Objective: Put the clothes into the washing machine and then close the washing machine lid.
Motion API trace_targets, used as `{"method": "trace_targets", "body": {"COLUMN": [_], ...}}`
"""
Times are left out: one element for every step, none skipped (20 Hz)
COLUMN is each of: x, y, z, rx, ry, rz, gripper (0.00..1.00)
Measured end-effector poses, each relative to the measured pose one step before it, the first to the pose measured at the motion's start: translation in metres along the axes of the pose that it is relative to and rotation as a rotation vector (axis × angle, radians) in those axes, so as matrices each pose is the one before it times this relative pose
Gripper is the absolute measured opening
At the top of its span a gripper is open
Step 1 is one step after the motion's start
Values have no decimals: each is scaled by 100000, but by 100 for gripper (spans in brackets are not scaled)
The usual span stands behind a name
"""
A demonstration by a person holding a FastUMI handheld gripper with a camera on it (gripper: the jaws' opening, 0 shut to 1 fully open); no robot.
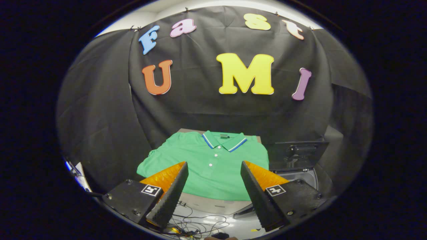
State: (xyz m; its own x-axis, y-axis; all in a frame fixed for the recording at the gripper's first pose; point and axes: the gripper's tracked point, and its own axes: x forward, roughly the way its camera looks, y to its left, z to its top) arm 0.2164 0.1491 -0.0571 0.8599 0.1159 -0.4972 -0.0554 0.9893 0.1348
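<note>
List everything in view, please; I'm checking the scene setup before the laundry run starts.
shirt: one, green polo with blue-and-white collar trim, spread flat on the table, just ahead of the fingers.
table: one, pale top, bare edge below the shirt.
washer: one, dark, beside the shirt on the right-finger side, lid raised.
cables: several, dark, on the floor below the table edge.
claw: one, black fingers with orange sides, open, holding nothing, short of the shirt.
</note>
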Motion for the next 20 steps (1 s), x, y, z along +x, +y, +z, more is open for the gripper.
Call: {"method": "trace_targets", "body": {"x": [1332, 1126, 1396, 1541, 1708, 1477, 1165, 706, 562, 605, 605, 447, 398, 417, 446, 527, 435, 171, 320, 11], "y": [-61, -213, -335, -137, 224, 36, 295, -33, -302, -257, -122, -94, -83, -89, 171, 18, -126, -12, 19, -178], "z": [157, 124, -4, 58, -367, -344, 52, 257, 294, 301, 135, 218, 181, 113, 56, 78, -67, -60, 464, -370], "rx": [990, 1347, 1763, 1981, 1971, 1326, 990, 128, -593, -969, -629, -493, -274, 305, 610, 337, 1518, 645, -1177, -2195], "ry": [4238, 4902, 5726, 5955, 5958, 5887, 4878, 3250, 3578, 4376, 4764, 3179, 3011, 3204, 2749, 3229, 3673, 3614, 821, 4200], "rz": [986, 1035, 1328, 2851, 1004, 104, -120, -490, -1640, -1799, -1378, -921, -1245, -1135, -486, -301, -1425, -1644, -1092, -2140], "gripper": [99, 99, 99, 99, 99, 98, 99, 99, 98, 99, 99, 98, 99, 99, 99, 99, 98, 99, 99, 98]}}
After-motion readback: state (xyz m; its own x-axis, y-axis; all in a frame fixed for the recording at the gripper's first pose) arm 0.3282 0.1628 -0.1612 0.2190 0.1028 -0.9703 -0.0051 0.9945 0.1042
